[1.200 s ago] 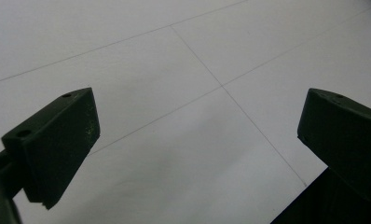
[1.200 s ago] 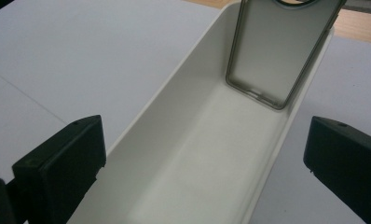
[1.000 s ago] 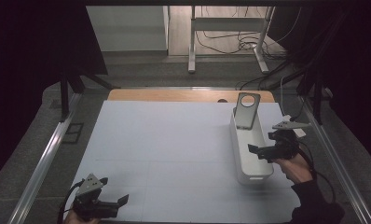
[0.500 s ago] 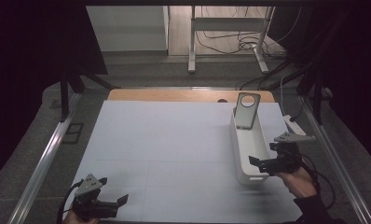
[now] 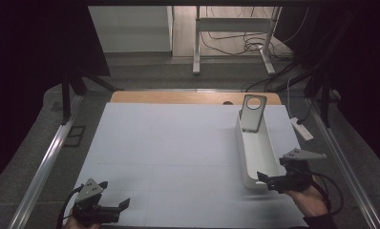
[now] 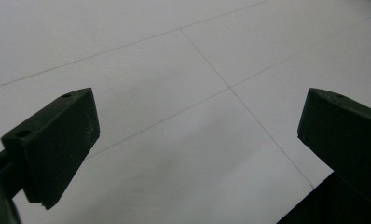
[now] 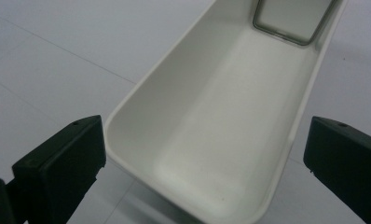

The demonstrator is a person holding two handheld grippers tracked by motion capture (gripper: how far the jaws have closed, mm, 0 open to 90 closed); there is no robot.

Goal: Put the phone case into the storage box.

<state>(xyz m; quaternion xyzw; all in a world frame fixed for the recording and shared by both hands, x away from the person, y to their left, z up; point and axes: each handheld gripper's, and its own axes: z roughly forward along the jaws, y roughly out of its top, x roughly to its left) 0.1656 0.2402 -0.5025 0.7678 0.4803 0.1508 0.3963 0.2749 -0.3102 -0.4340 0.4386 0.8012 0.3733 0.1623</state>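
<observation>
Drawn back toward the lower right of the high view, the right gripper hovers open-jawed at the near end of the long white plastic tray; the left gripper rests open at lower left.

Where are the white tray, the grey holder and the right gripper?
tray (image 5: pixel 255 148), high view, its inner floor.
holder (image 5: pixel 251 116), high view, its flat face below the round hole.
right gripper (image 5: pixel 263 177), high view, between its fingers.
</observation>
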